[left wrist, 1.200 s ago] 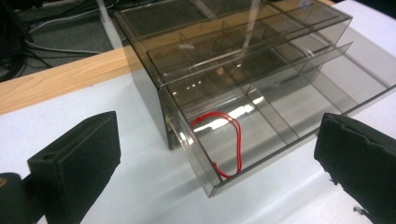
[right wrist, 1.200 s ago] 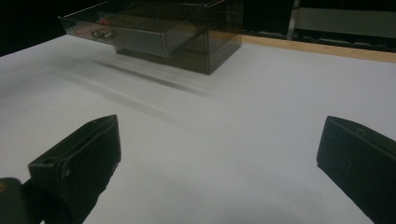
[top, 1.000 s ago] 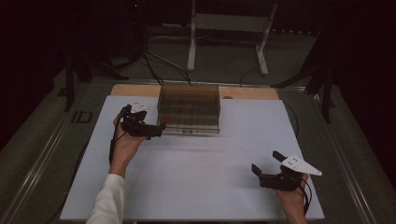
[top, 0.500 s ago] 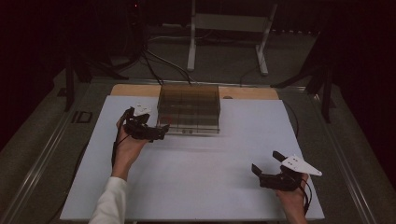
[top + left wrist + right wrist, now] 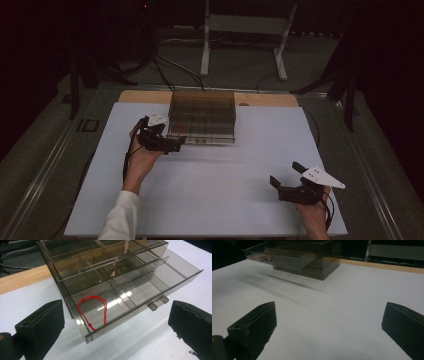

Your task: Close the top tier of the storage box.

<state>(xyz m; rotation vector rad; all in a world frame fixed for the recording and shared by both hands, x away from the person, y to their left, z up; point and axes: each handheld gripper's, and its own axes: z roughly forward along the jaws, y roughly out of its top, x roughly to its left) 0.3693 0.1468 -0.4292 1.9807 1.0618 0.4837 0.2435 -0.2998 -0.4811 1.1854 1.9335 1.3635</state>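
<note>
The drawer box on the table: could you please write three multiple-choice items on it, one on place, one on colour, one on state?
1. Where does the cord loop lie?
A. in the open drawer
B. on the white mat
C. in the right gripper

2. What colour is the cord loop?
A. blue
B. red
C. green

3. How is the left gripper?
A. shut on the cord
B. shut on the handle
C. open

Answers: 1 A, it rests in the drawer's end compartment; 2 B, plainly red; 3 C, the jaws stand wide apart, holding nothing.
</note>
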